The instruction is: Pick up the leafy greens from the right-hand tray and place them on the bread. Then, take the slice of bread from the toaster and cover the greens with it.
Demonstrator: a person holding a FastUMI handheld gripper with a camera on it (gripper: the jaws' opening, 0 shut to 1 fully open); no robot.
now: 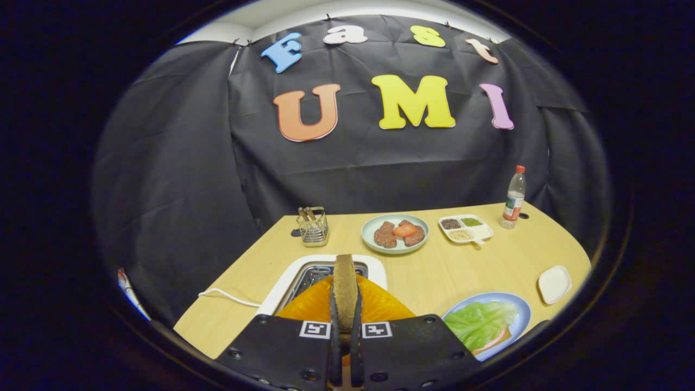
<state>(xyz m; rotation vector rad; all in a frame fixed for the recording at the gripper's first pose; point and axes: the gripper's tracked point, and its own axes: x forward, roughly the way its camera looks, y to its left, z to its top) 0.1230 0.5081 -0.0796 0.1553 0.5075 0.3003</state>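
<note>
Slice of bread [345,282] standing on edge, pinched between the two fingers of the gripper [345,326], both pressing its faces, jaws narrow. Sitting just above the toaster [282,290] slot, long axis running away along the fingers. Looking brown, coarse and thin. Lying ahead to the right, just beside the fingers: blue plate [518,323] carrying leafy greens [480,323] draped over the lower bread, its edge peeking out beneath. Likely needing a swing rightward and a tilt flat. Beyond: plate of meat and tomato [395,233], seasoning tray [466,228], bottle [514,198].
</note>
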